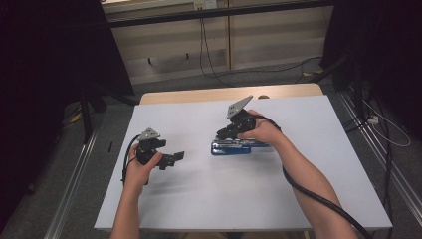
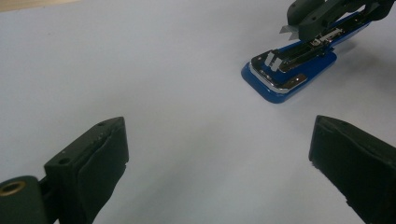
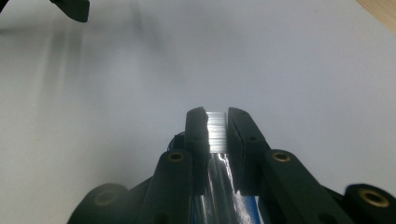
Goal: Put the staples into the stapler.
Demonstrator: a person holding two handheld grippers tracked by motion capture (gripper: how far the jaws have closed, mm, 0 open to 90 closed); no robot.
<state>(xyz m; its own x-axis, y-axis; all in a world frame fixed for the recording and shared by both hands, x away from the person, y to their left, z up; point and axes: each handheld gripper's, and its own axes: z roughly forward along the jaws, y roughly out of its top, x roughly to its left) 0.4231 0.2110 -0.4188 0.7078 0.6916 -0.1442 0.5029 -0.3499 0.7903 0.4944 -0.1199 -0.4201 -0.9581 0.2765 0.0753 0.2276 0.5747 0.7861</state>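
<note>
A blue stapler (image 1: 231, 148) lies swung open on the white table (image 1: 308, 194), its metal channel (image 2: 280, 65) facing up. My right gripper (image 1: 222, 132) hovers just over the stapler's near end, shut on a silvery strip of staples (image 3: 217, 130) that sticks up between its jaw tips (image 3: 217, 116). The same gripper (image 2: 308, 23) and the strip's end (image 2: 286, 30) appear in the left gripper view, above the stapler (image 2: 285, 86). My left gripper (image 1: 175, 158) rests to the stapler's left, its jaws (image 2: 219, 163) wide open on nothing.
The white sheet covers a wooden table whose far edge (image 1: 229, 93) shows. Black cables (image 1: 318, 196) trail from both grippers. Floor rails (image 1: 74, 174) run along both sides, with black curtains beyond.
</note>
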